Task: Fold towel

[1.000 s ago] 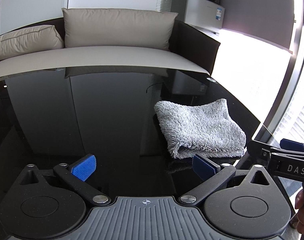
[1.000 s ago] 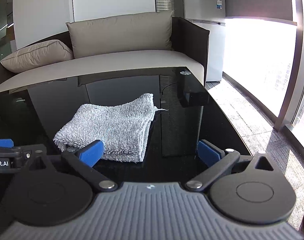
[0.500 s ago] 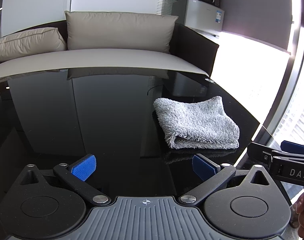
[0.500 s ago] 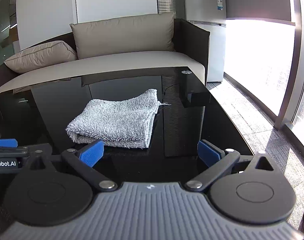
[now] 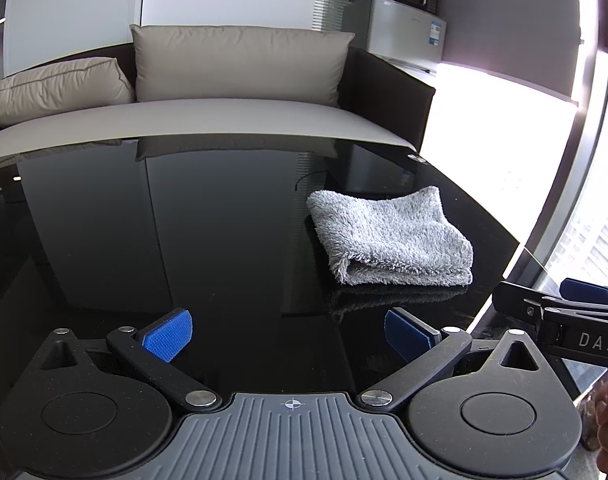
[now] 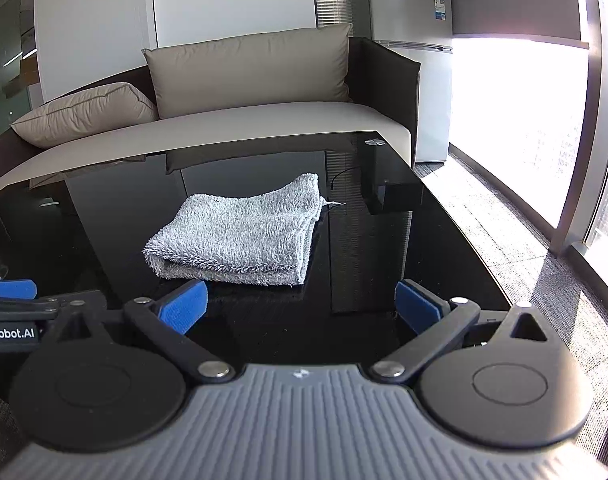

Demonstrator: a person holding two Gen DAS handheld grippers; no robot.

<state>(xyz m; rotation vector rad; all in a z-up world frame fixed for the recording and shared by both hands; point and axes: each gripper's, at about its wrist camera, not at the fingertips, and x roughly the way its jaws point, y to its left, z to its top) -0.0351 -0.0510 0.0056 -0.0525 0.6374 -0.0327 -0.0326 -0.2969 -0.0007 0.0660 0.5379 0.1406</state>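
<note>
A grey fluffy towel (image 5: 392,238) (image 6: 240,234) lies folded into a small thick rectangle on the black glass table (image 5: 184,240) (image 6: 384,280). My left gripper (image 5: 290,336) is open with nothing between its blue pads, well short of the towel and to its left. My right gripper (image 6: 302,308) is also open and empty, just behind the towel's near edge. The right gripper's tip (image 5: 560,312) shows at the right of the left wrist view, and the left gripper's tip (image 6: 20,300) at the left of the right wrist view.
A sofa (image 5: 232,120) (image 6: 240,120) with beige cushions stands beyond the table's far edge. A small fridge (image 6: 412,64) with a microwave on top is at the back right. The table's right edge (image 6: 464,248) borders carpeted floor and bright windows.
Both grippers have drawn back from the towel, which now looks smaller and farther off in both views. The towel itself has stayed where it lay.
</note>
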